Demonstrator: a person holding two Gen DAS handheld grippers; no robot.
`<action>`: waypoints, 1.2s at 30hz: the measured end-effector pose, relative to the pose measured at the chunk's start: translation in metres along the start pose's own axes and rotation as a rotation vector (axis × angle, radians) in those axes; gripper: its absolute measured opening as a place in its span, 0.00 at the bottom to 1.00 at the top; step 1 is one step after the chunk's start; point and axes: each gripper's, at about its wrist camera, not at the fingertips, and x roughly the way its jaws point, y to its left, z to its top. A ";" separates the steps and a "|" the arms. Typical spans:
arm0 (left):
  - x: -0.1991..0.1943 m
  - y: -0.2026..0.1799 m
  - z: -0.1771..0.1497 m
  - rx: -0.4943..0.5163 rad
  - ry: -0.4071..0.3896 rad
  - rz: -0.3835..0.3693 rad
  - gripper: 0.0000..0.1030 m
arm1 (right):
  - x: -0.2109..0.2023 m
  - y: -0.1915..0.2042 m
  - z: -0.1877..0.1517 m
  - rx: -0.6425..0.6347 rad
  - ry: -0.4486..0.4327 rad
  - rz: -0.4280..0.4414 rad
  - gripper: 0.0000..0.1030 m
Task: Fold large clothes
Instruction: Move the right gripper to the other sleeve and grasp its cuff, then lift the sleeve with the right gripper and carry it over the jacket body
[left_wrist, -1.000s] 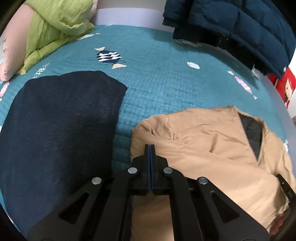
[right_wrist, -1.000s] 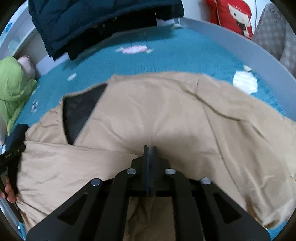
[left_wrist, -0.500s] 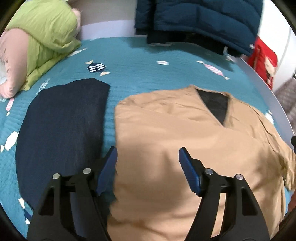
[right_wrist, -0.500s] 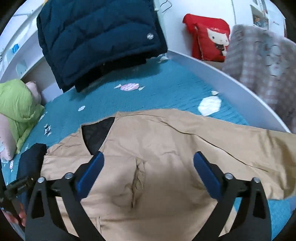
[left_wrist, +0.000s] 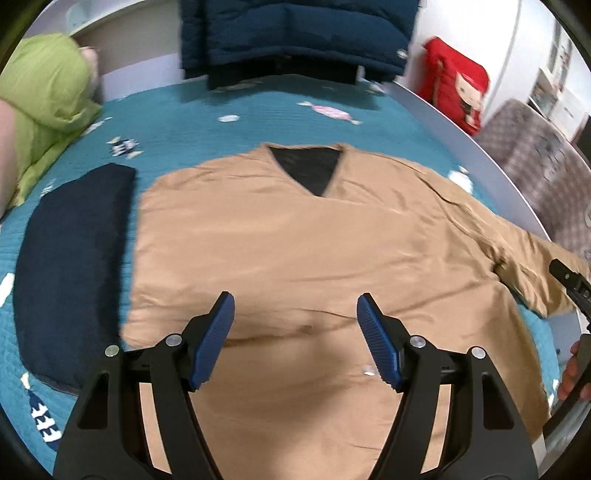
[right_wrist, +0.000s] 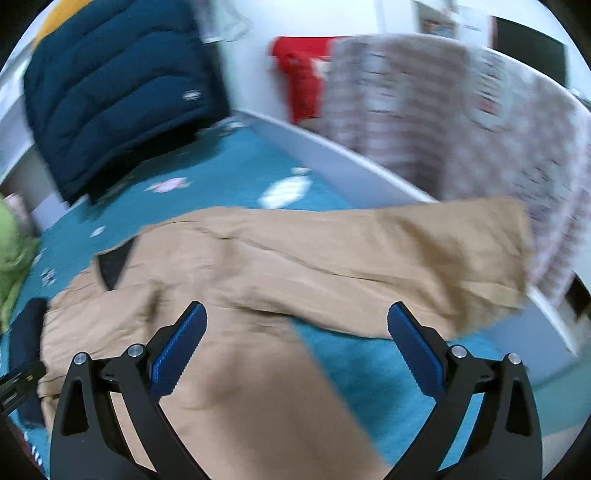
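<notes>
A large tan jacket (left_wrist: 295, 240) with a dark lining at its V-neck lies front up on the teal bed. Its left side is folded in; its right sleeve (right_wrist: 406, 251) stretches out to the bed's right edge. My left gripper (left_wrist: 295, 325) is open and empty, raised above the jacket's lower middle. My right gripper (right_wrist: 295, 332) is open and empty, raised above the jacket near the sleeve. The right gripper's edge shows in the left wrist view (left_wrist: 569, 284).
A folded dark navy garment (left_wrist: 74, 251) lies left of the jacket. A navy puffer coat (left_wrist: 295, 33) hangs at the bed's head. A green bundle (left_wrist: 40, 107) is far left. A red cushion (left_wrist: 458, 92) and a checked blanket (right_wrist: 461, 122) are beyond the white bed rail (right_wrist: 351, 166).
Both grippers were shut on the jacket a second ago; they have opened, let go and lifted away. The right view has swung toward the outstretched sleeve.
</notes>
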 end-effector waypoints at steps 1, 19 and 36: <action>0.001 -0.008 -0.002 0.008 0.009 -0.017 0.68 | 0.001 -0.016 -0.002 0.028 -0.003 -0.039 0.92; 0.041 -0.126 0.003 0.111 0.105 -0.220 0.68 | 0.055 -0.130 0.003 0.316 0.014 -0.010 0.46; 0.140 -0.194 0.097 0.007 0.209 -0.318 0.21 | -0.015 -0.100 0.101 0.205 -0.251 0.226 0.13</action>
